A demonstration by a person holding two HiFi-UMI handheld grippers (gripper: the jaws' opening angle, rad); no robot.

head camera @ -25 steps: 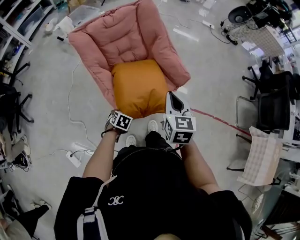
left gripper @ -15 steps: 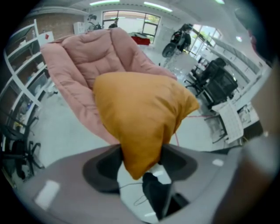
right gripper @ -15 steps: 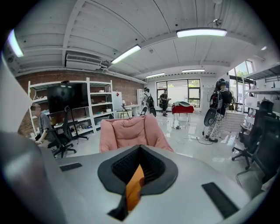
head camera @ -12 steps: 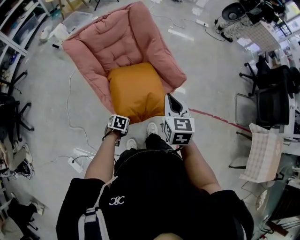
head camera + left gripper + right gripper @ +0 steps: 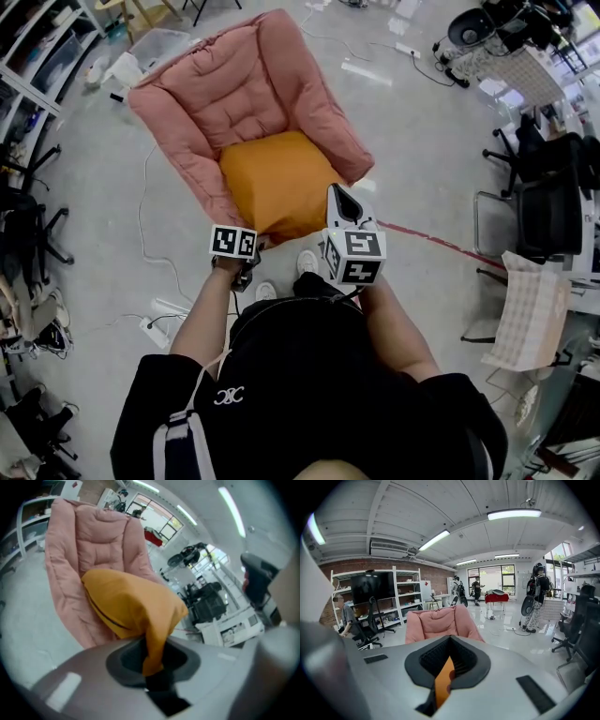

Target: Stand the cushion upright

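Note:
An orange cushion (image 5: 277,183) lies flat on the seat of a pink padded chair (image 5: 234,84). My left gripper (image 5: 255,246) is at the cushion's near left corner; its jaws are closing and pinch a fold of orange fabric (image 5: 126,602), drawn up into a peak between them at the left gripper (image 5: 152,663). My right gripper (image 5: 335,194) sits at the near right corner, and a strip of the orange cushion (image 5: 443,679) shows squeezed in the narrow gap of the right gripper (image 5: 440,686). The pink chair (image 5: 436,620) rises behind it.
Shelving (image 5: 28,56) lines the left side and black office chairs (image 5: 548,202) stand at the right. A power strip (image 5: 155,323) and a cable (image 5: 141,216) lie on the floor to the left. A red tape line (image 5: 441,242) runs right of the chair. People stand far off (image 5: 536,597).
The left gripper has rolled and lifted at the cushion's near left corner, and that corner has come up with it. The right gripper has stayed put.

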